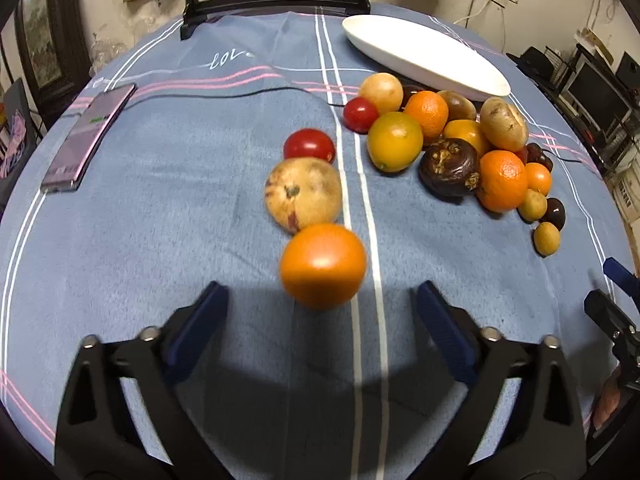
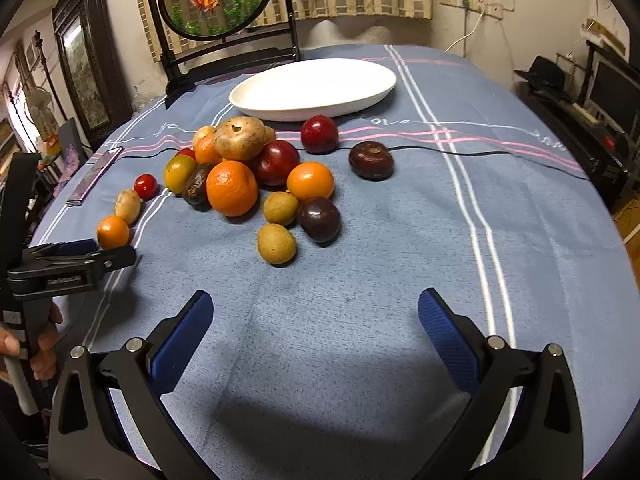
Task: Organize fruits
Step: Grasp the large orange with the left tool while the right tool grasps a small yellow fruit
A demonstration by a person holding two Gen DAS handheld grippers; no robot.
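Note:
My left gripper is open, with a slightly blurred orange just ahead of its fingertips on the blue cloth. Beyond it lie a pale speckled fruit and a red tomato in a row. A pile of mixed fruit sits to the right, below the white oval plate. My right gripper is open and empty, well short of the pile. Two small yellow-brown fruits and a dark plum lie nearest it. The plate is behind the pile.
A phone with a black cable lies at the far left of the cloth. A dark framed stand stands at the table's back edge. The left gripper shows at the left of the right wrist view. Shelves and monitors stand off to the right.

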